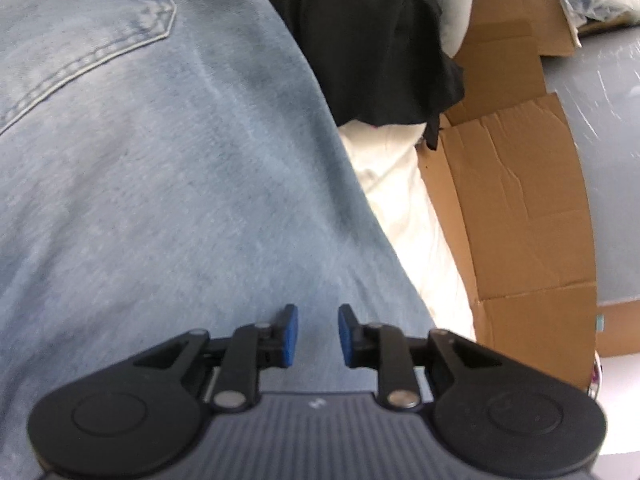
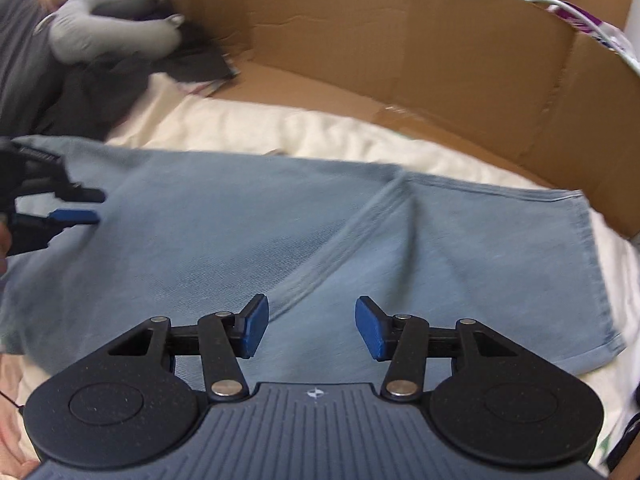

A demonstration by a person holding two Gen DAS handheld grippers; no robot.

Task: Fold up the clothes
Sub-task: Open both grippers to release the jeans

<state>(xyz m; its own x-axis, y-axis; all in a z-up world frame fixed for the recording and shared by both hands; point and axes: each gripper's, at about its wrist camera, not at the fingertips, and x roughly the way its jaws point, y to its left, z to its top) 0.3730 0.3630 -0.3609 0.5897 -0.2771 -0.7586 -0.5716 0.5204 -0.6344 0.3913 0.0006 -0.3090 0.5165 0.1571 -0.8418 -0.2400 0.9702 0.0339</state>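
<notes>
Your jeans (image 2: 304, 240) lie flat on the cream sheet (image 2: 320, 132), thick, limp denim, so with left gripper (image 1: 318, 334) and right gripper (image 2: 312, 326) both spread and empty, pinch the stiffer hem (image 2: 592, 264).

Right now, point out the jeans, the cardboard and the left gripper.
jeans (image 2: 240, 220): right wrist view, flat leg fabric.
cardboard (image 2: 400, 40): right wrist view, upright wall.
left gripper (image 1: 317, 332): left wrist view, between open fingertips.
</notes>
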